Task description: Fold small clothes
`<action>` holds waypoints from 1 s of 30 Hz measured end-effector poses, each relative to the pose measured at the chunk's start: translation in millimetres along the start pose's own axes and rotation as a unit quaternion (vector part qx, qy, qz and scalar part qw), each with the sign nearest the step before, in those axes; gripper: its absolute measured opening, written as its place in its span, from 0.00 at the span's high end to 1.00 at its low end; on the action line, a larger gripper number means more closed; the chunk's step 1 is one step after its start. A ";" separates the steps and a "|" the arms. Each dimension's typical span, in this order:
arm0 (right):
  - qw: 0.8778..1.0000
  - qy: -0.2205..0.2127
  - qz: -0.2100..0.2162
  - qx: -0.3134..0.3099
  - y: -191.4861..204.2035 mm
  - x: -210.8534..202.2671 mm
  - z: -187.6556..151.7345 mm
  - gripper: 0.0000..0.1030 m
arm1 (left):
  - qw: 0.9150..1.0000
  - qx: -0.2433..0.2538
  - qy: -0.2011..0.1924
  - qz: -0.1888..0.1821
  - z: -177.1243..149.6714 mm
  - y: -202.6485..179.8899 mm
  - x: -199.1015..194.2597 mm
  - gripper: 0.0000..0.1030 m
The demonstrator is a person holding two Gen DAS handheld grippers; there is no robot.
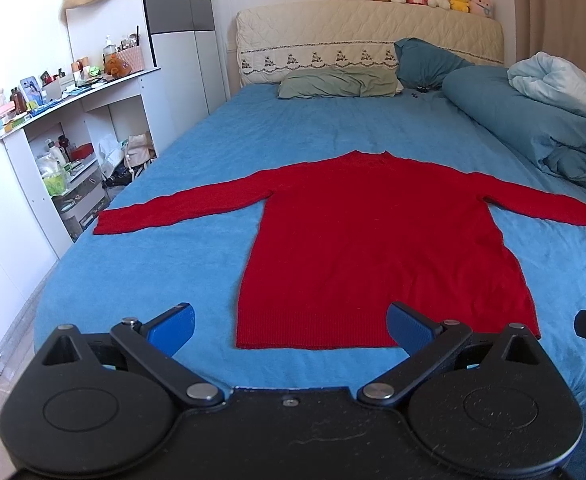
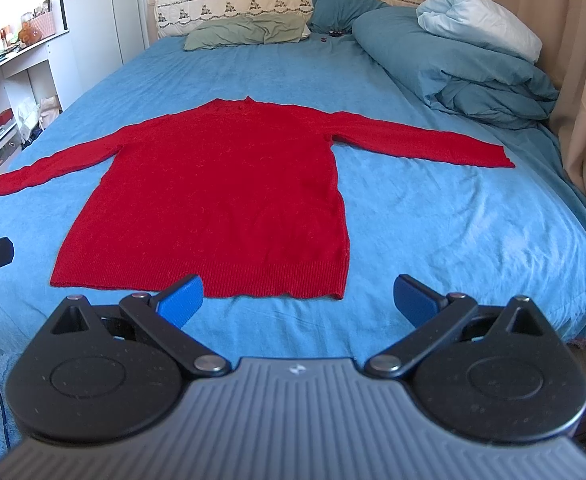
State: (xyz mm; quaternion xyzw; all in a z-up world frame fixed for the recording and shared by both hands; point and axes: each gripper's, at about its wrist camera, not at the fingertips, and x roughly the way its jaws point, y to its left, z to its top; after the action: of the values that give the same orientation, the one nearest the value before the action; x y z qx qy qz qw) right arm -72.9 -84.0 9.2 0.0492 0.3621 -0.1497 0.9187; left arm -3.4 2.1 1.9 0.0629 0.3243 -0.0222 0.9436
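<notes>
At the far left stands a white shelf unit [image 1: 73,120] crowded with bottles and small items. Right of it, a bed with a blue sheet [image 1: 173,272] fills most of the scene. The left gripper [image 1: 291,326] hovers at the near edge of the bed, its blue-padded fingers spread wide apart and holding nothing, just short of the hem. A red sweater [image 1: 373,240] lies flat in the middle of the bed, unfolded, both sleeves stretched out to the sides and its collar pointing away toward the far headboard [image 1: 369,40]. The right gripper [image 2: 299,298] sits near the sweater's right hem corner, its fingers likewise wide apart and empty. At the far right lies a bundled blue duvet [image 2: 453,64] with a pale pillow on top.
</notes>
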 end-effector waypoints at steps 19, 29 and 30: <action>1.000 -0.006 0.002 0.001 0.1 -7.4 1.7 0.00 | 1.000 -0.010 -0.003 0.001 -1.3 3.8 -5.6 0.00; 1.000 -0.016 0.005 0.000 -0.4 -17.9 3.6 0.00 | 1.000 -0.015 -0.014 0.006 2.5 3.5 -16.4 0.00; 1.000 -0.018 0.004 0.001 -1.5 -19.4 5.0 0.00 | 1.000 -0.015 -0.017 0.006 4.1 2.1 -18.4 0.00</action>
State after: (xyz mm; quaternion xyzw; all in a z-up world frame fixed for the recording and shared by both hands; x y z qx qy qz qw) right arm -83.5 -81.8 26.0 0.0488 0.3447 -0.1474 0.9258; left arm -15.3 3.6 16.5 0.0507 0.3077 -0.0126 0.9501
